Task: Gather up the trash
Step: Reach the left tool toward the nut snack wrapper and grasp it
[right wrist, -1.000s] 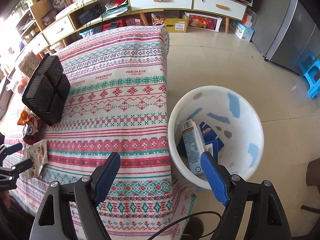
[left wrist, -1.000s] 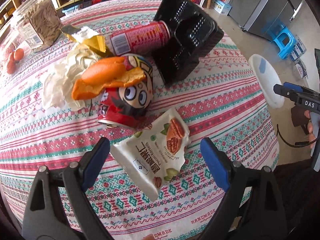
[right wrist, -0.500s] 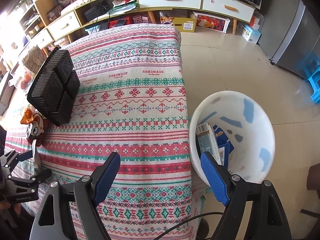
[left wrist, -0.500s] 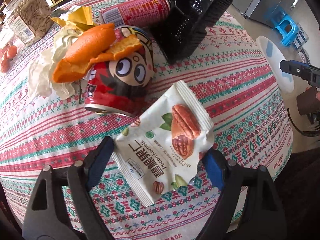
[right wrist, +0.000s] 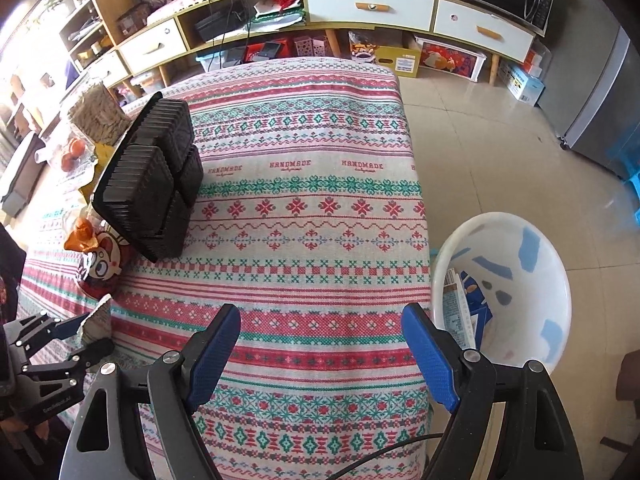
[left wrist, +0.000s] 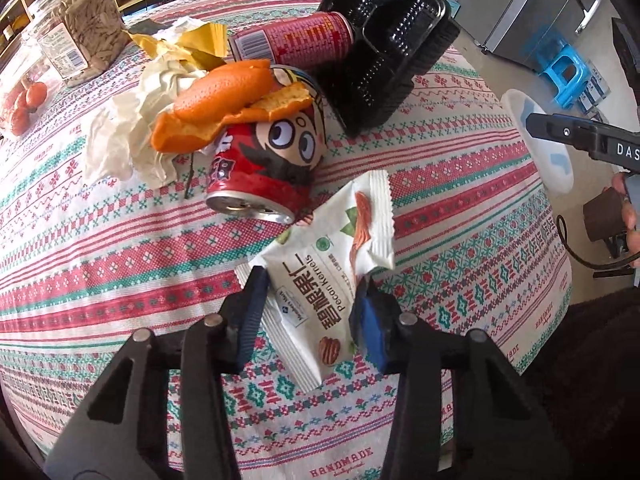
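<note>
A white pecan snack packet (left wrist: 332, 240) lies on the patterned tablecloth (left wrist: 460, 208), just in front of a red cartoon can (left wrist: 272, 168). My left gripper (left wrist: 311, 280) points steeply down at it and its jaws are closing. Both blue pads press the packet's near half, which buckles upward between them. The right wrist view shows that same packet (right wrist: 98, 316) at the far left edge. My right gripper (right wrist: 320, 314) hovers open over the table's near right edge with nothing between its fingers. The white bin (right wrist: 552, 280) stands on the floor right of it.
Orange peel (left wrist: 228, 96) rests on the cartoon can. Behind it lie a second red can (left wrist: 292, 40), a black plastic tray (left wrist: 384, 48), crumpled paper (left wrist: 128, 128) and a yellow wrapper (left wrist: 192, 44). A seed jar (left wrist: 84, 28) stands far left. Cartons (right wrist: 454, 308) lie in the bin.
My left gripper came down around the packet and its jaws narrowed until the pads pinched it, buckling it. My right gripper slid left over the table, away from the bin.
</note>
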Available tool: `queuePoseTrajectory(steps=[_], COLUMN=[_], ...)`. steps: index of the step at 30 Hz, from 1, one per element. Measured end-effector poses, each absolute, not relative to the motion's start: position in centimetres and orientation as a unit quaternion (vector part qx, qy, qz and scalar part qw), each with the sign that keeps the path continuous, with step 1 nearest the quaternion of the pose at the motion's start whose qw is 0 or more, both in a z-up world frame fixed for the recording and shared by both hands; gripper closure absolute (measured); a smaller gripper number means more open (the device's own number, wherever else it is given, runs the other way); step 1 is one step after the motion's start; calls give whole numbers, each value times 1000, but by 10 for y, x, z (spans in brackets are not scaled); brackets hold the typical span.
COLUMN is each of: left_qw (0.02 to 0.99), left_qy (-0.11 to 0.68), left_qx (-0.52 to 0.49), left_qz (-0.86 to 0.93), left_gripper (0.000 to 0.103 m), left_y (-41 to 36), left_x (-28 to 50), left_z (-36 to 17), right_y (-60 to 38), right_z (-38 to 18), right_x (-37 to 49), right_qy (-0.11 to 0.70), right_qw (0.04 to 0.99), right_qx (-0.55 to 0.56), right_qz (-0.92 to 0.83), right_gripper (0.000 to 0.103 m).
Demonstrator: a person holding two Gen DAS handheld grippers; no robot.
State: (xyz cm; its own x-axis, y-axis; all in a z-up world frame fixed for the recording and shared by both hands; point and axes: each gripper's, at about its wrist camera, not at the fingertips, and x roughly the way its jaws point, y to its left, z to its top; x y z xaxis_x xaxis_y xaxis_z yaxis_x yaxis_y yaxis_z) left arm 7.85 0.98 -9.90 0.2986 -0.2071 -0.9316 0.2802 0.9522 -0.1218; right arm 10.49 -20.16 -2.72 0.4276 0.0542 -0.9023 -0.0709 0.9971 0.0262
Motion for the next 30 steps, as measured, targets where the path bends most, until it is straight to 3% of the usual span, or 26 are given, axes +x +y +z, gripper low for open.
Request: queuePoseTrajectory(steps=[13, 14, 16, 30], left_qw=[819, 821, 826, 851], left_qy=[567, 564, 558, 518], left_qx=[-24, -22, -20, -72], left_qz=[-88, -79, -76, -34], left_gripper=[68, 80, 93, 99], left_y=[95, 98, 106, 172], left_x=[39, 36, 29, 22], left_z=[-80, -76, -67, -16], right_y=[-194, -196, -202, -166], right_z=[-23, -22, -20, 18], right_x=[88, 84, 76, 66], right_qy=[538, 540, 543, 507], right_qw=[842, 841, 839, 855], right_qx=[-13, -10, 0, 10], right_qz=[33, 32, 31, 107], right_gripper=[19, 19, 19, 19])
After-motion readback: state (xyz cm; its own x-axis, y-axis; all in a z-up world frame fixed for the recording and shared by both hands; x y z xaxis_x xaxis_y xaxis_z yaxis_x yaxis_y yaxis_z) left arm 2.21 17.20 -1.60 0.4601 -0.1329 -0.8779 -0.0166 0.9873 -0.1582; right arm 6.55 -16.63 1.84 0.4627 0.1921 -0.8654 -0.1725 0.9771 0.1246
